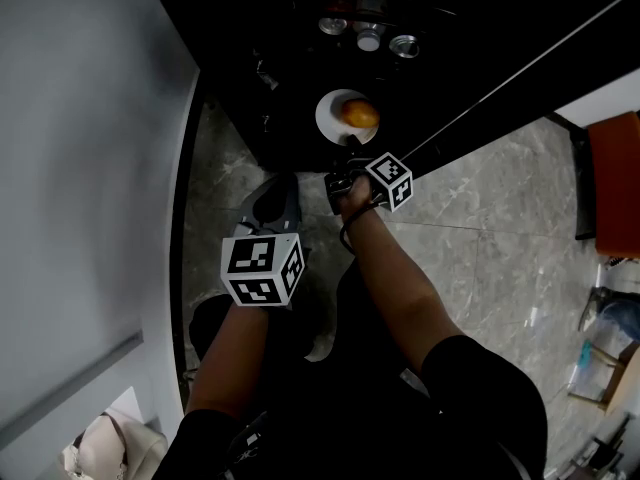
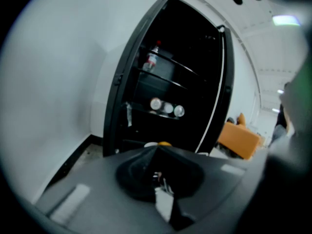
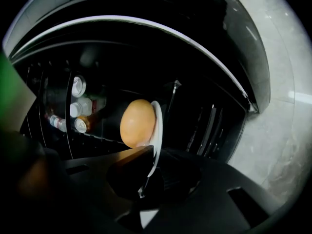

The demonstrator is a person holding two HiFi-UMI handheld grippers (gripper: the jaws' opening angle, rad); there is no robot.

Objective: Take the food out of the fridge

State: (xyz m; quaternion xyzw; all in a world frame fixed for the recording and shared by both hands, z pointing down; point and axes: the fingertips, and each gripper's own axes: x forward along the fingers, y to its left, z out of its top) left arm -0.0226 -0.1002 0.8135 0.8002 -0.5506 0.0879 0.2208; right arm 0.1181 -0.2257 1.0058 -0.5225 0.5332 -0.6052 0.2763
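Of the 2 grippers, the right gripper (image 3: pixel 153 150) is clamped on the near rim of the white plate (image 3: pixel 157 126) inside the dark fridge (image 1: pixel 280 58). The round orange-yellow food (image 3: pixel 138 123) lies on this plate, just beyond the jaw tips. The left gripper (image 2: pixel 158 150) is closed and empty, outside the fridge, well apart from the plate. 3 cans (image 1: pixel 370 36) stand on a shelf behind the plate. An orange chair (image 1: pixel 615 183) stands at the right.

The person is wearing a black top with short sleeves (image 1: pixel 480 378). The left gripper (image 1: pixel 277 190) is showing a dark grey moulded body and the right gripper (image 1: pixel 350 154) a black one. Each is bearing a white cube (image 1: pixel 262 268) printed with black square markers, and a thin dark cord (image 1: pixel 345 228) is looping beside the right wrist.
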